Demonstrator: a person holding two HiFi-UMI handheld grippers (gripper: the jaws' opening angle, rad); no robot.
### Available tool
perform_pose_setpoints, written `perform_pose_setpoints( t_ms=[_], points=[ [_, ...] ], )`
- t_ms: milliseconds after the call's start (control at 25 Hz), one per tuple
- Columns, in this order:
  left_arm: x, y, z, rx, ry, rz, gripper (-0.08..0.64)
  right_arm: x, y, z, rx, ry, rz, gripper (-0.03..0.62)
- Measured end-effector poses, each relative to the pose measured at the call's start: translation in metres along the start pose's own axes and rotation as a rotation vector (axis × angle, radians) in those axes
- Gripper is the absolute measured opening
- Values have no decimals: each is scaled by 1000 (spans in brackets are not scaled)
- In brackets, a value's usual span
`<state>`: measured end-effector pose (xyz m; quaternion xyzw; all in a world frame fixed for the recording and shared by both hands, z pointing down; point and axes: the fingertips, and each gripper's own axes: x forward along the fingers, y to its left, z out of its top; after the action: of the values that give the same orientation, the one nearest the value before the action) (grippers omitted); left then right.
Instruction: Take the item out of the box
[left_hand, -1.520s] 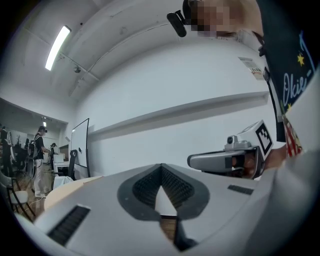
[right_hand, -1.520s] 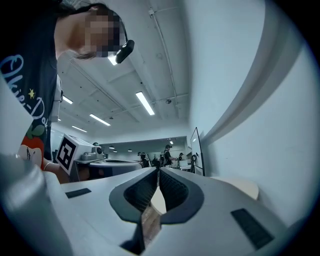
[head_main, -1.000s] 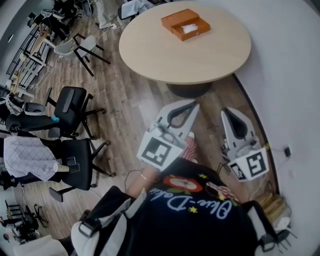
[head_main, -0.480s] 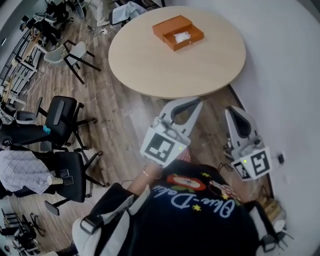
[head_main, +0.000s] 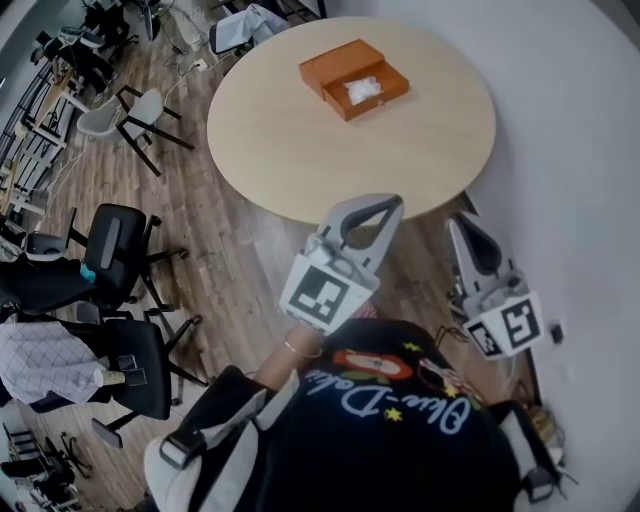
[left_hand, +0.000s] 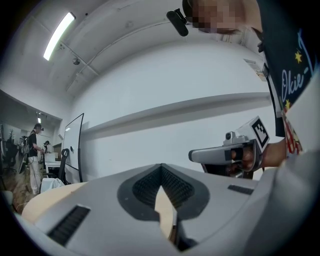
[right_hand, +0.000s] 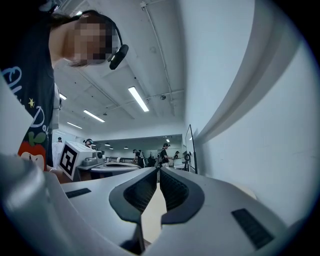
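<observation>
An open orange box (head_main: 375, 88) lies on the far side of a round wooden table (head_main: 300, 150), its lid (head_main: 330, 62) beside it. A white item (head_main: 362, 88) rests inside the box. Both grippers hang in the air short of the table's near edge, held close to the person's chest and far from the box. My left gripper (head_main: 393, 200) (left_hand: 161, 165) is shut with nothing between its jaws. My right gripper (head_main: 458, 217) (right_hand: 159, 168) is also shut and empty, close to the white wall. In the left gripper view the right gripper (left_hand: 227, 155) shows in a hand.
Black office chairs (head_main: 110, 245) stand on the wooden floor at the left, and a white chair (head_main: 140, 115) sits near the table's left. A white wall (head_main: 570, 150) runs along the right. Desks and people stand far off in the room.
The table and box have come nearer and sit a little lower in the head view. Both grippers now lie closer to the table's near edge. Their jaws have stayed shut.
</observation>
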<state>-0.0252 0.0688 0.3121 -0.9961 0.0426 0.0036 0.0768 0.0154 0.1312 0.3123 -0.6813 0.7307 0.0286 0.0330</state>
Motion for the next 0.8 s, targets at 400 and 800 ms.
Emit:
perform_pose_setpoints(
  t_ms=[400, 800],
  points=[
    [26, 65, -12, -18, 1, 36, -15, 66, -31, -8, 3, 37, 22, -2],
    [45, 108, -30, -31, -5, 67, -15, 107, -55, -23, 15, 60, 22, -2]
  ],
)
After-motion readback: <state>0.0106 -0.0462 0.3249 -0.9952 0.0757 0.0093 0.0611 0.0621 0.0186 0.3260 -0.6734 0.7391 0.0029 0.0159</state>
